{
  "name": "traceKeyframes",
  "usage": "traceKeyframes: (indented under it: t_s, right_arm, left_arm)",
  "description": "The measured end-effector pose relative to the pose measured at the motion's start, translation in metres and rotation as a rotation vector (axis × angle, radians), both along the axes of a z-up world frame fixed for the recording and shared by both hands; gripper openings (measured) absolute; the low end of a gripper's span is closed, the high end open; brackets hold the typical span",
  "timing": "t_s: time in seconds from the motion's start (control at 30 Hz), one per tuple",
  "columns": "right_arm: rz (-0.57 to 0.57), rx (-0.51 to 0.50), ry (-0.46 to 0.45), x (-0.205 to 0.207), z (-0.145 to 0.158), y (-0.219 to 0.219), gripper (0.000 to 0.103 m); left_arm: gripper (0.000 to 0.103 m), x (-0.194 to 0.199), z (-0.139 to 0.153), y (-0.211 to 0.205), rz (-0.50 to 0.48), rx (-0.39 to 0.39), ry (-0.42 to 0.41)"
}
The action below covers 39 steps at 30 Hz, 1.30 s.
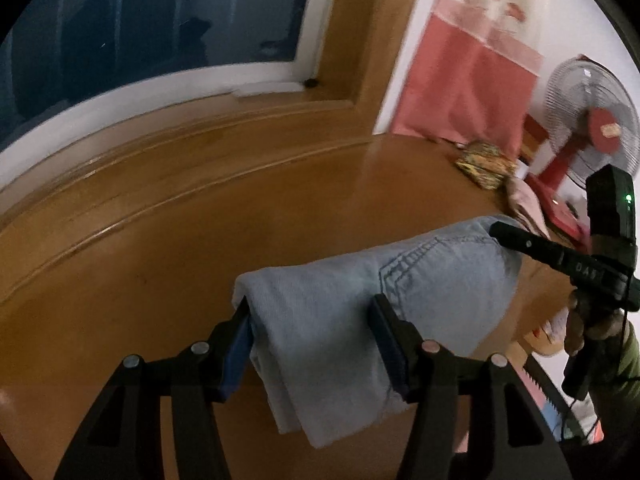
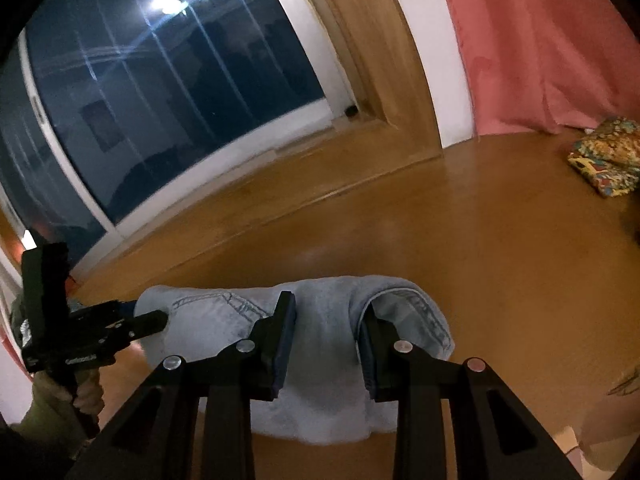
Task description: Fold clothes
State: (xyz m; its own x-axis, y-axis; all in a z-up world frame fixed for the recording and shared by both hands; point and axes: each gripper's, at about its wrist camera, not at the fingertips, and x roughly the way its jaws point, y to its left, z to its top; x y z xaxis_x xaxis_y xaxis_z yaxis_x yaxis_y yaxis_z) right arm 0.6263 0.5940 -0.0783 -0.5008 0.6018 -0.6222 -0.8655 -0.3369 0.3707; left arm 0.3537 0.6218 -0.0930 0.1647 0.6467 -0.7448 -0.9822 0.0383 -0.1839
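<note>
Jaws of both grippers clamp folded jeans (image 1: 320,320); patterned cloth (image 2: 608,156) beyond.

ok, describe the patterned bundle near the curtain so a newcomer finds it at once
Start at the pink curtain hanging down to the wooden surface. Just below its hem lies a small folded cloth bundle. Unlike the pale blue jeans between the grippers, it has a busy yellow, red and green print.

From the left wrist I see bare wooden worktop (image 1: 200,240) from 9 to 12 o'clock, open for passage. At 2 o'clock a patterned folded cloth (image 1: 486,166), a red fan (image 1: 588,120) and my right gripper (image 1: 496,229) crowd the way. The window frame (image 1: 120,104) bounds the far edge.
</note>
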Motion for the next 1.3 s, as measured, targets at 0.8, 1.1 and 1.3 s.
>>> traceKeyframes:
  t_s: [0.8, 1.1, 1.3]
  right_arm:
    - [-0.031, 0.124, -0.051, 0.001, 0.017, 0.012, 0.047]
    - [0.055, -0.011, -0.159, -0.045, -0.042, 0.029, 0.048]
    - [0.053, 0.011, -0.164, -0.042, -0.057, 0.025, 0.048]
  left_arm:
    - [0.064, -0.006, 0.025, 0.023, 0.046, 0.061, 0.09]
    - [0.064, 0.03, -0.043, 0.055, -0.015, -0.045, 0.118]
    - [0.065, 0.034, -0.045, 0.053, -0.022, -0.048, 0.147]
